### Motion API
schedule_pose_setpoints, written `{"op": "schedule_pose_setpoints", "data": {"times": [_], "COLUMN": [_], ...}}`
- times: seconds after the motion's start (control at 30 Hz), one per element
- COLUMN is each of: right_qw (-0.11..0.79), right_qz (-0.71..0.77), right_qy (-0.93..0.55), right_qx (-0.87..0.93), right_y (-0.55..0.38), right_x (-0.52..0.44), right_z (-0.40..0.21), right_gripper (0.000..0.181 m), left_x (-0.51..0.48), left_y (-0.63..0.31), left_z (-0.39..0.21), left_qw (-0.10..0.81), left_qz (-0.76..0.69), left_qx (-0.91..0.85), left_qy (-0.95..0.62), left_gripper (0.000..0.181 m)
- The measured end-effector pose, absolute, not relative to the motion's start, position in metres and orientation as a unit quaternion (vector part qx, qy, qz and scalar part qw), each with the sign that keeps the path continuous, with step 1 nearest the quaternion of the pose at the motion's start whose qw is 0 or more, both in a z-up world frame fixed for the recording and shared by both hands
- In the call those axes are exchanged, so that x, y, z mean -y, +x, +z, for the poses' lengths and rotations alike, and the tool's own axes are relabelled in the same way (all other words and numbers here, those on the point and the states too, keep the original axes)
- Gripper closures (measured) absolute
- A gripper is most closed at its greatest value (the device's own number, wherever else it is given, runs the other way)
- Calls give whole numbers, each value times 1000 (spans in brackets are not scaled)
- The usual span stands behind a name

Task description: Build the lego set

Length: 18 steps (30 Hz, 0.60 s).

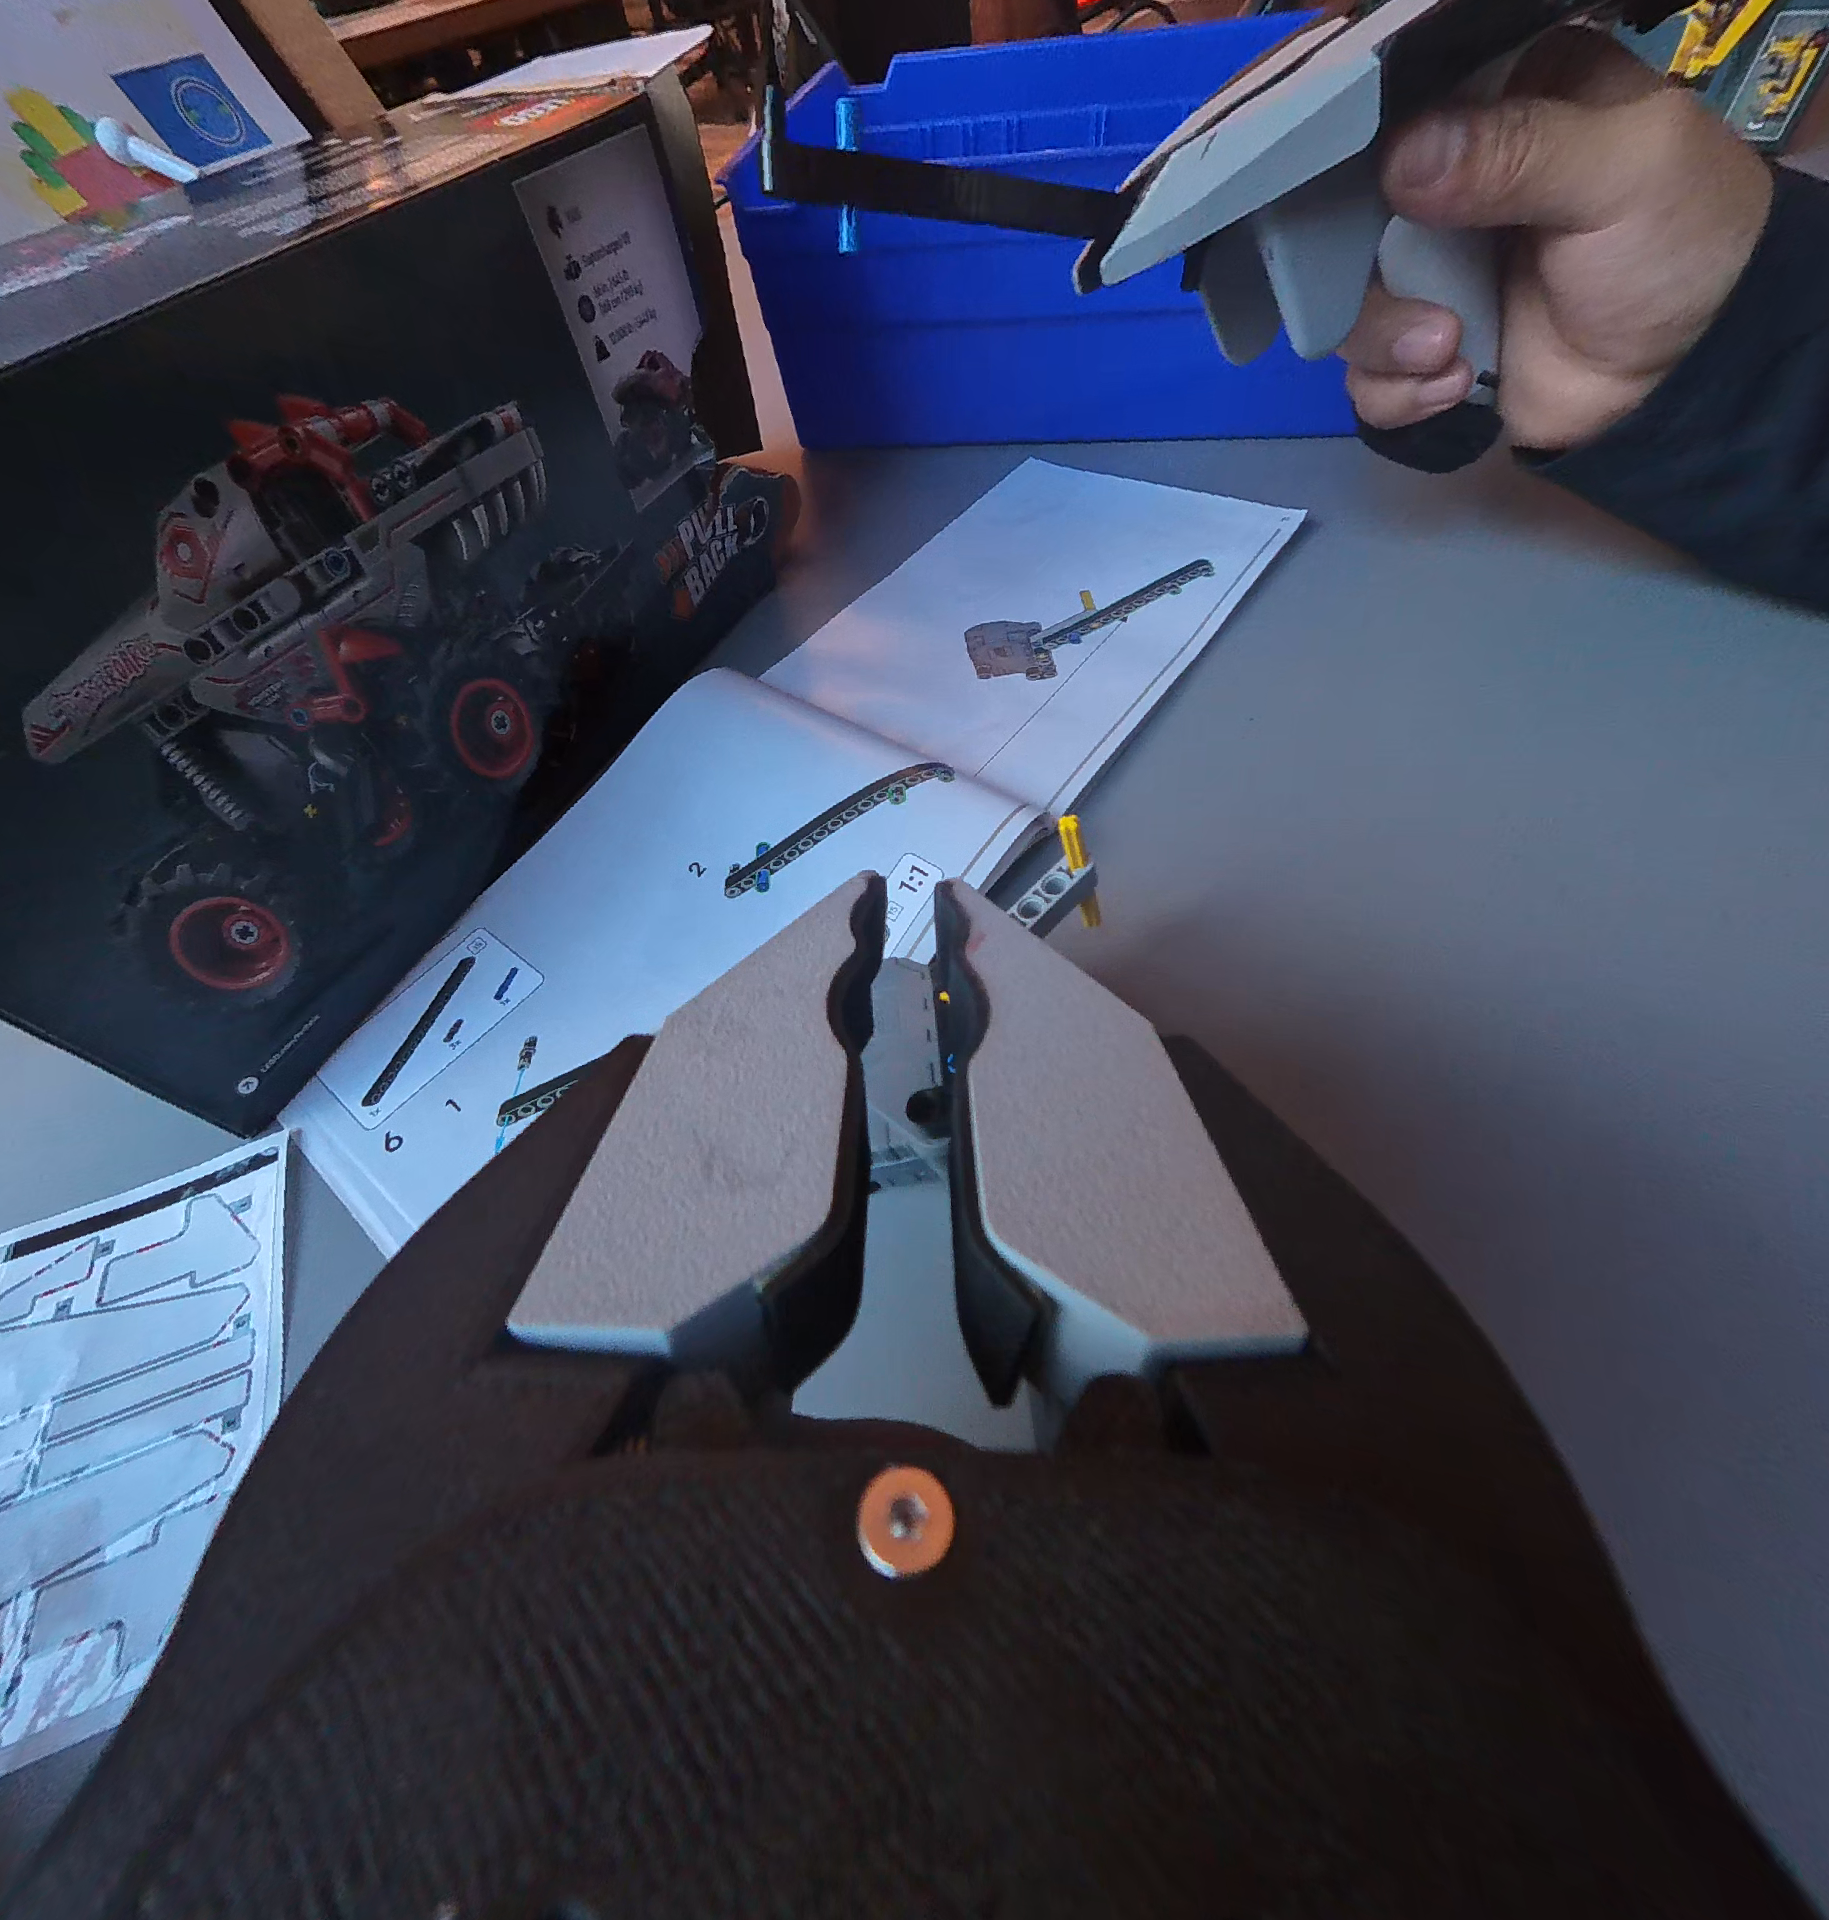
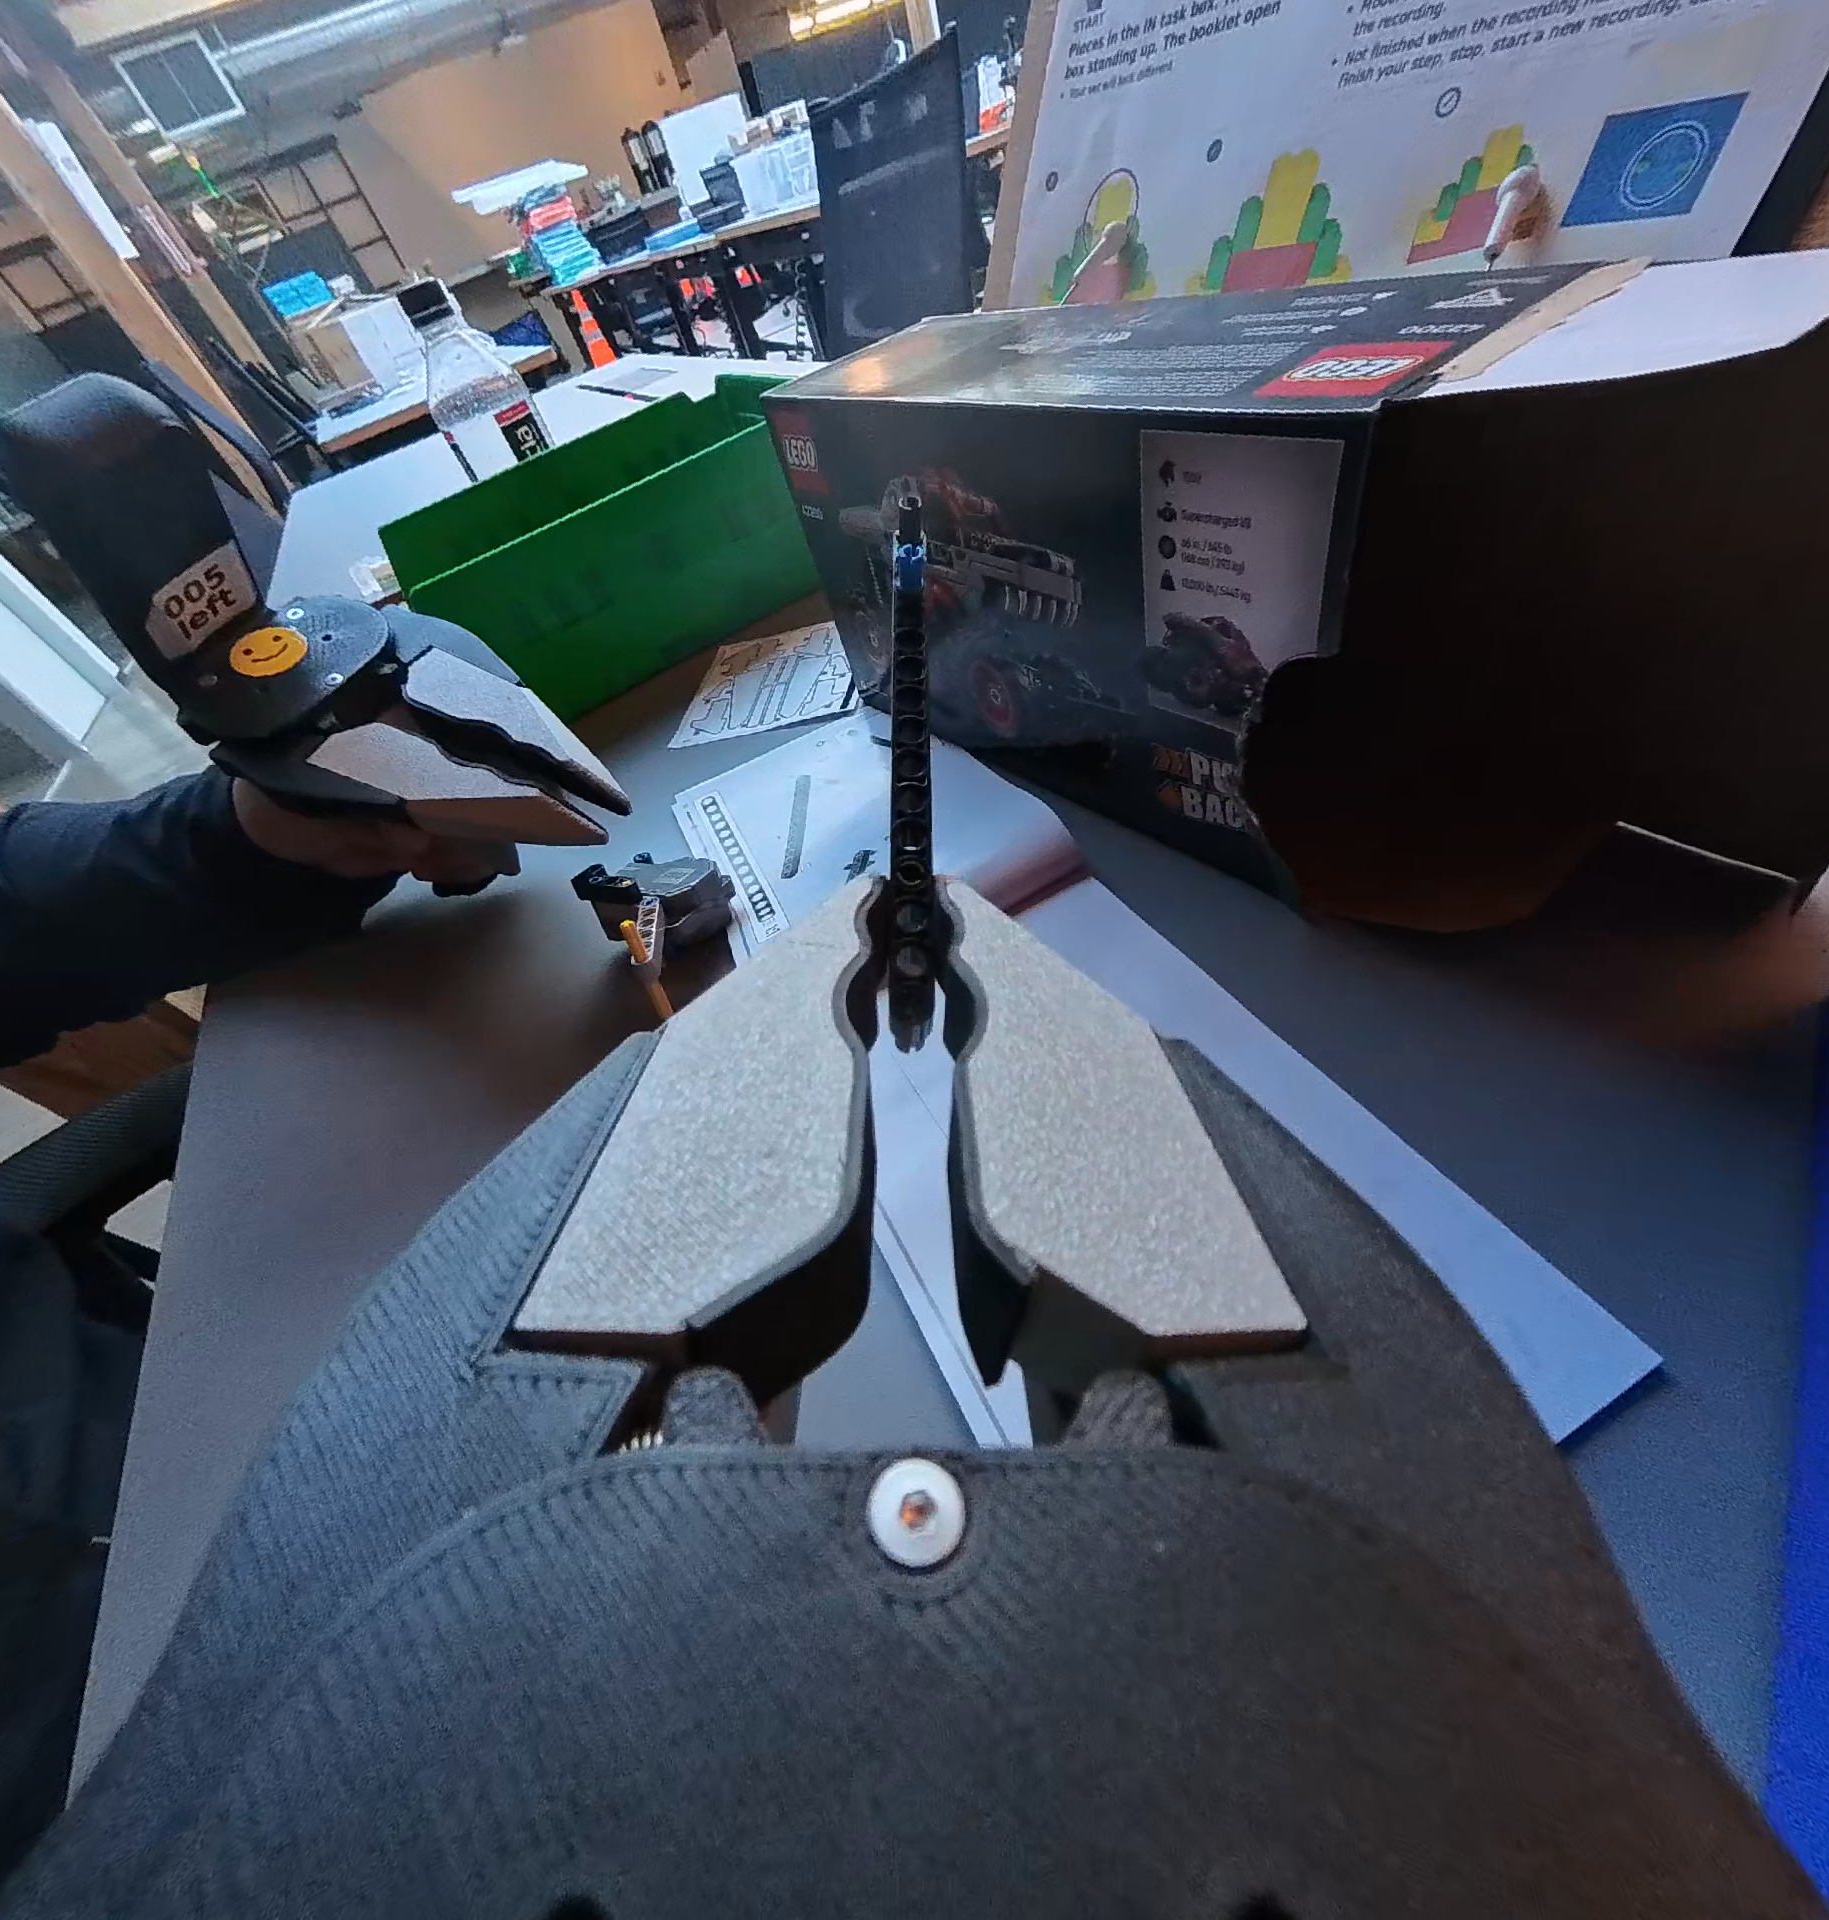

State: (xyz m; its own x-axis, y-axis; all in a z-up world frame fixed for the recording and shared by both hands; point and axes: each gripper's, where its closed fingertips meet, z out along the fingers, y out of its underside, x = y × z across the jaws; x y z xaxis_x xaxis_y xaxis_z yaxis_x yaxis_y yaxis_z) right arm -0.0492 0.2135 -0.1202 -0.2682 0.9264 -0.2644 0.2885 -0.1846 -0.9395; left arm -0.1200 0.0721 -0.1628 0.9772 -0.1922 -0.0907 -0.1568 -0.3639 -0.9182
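The right gripper (image 2: 912, 894) pinched one long black beam (image 2: 910, 769), upright above the one open booklet (image 1: 681, 831). The left gripper (image 1: 908, 896), nearly pressed together, hovered over one grey motor block (image 2: 671, 891) without gripping it. Beyond stood one set box (image 2: 1076, 540), one green bin (image 2: 598, 582) and one blue bin (image 1: 993, 312), contents hidden.

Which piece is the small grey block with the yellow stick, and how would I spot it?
Start at the open instruction booklet lying before the big dark set box. At the booklet's near edge sits the grey block assembly, under the left gripper. It alone carries a yellow axle.
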Motion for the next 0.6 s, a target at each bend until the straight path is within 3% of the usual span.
{"op": "schedule_pose_setpoints", "data": {"times": [0.6], "right_qw": [286], "right_qz": [554], "right_qy": [-533], "right_qx": [572], "right_y": [-49], "right_x": [-213], "right_z": [-121], "right_gripper": [176], "left_x": [-72], "left_y": [-120], "left_z": [-164], "left_qw": [552], "left_qz": [-14], "left_qx": [-108], "left_qy": [-827], "left_gripper": [174]}}
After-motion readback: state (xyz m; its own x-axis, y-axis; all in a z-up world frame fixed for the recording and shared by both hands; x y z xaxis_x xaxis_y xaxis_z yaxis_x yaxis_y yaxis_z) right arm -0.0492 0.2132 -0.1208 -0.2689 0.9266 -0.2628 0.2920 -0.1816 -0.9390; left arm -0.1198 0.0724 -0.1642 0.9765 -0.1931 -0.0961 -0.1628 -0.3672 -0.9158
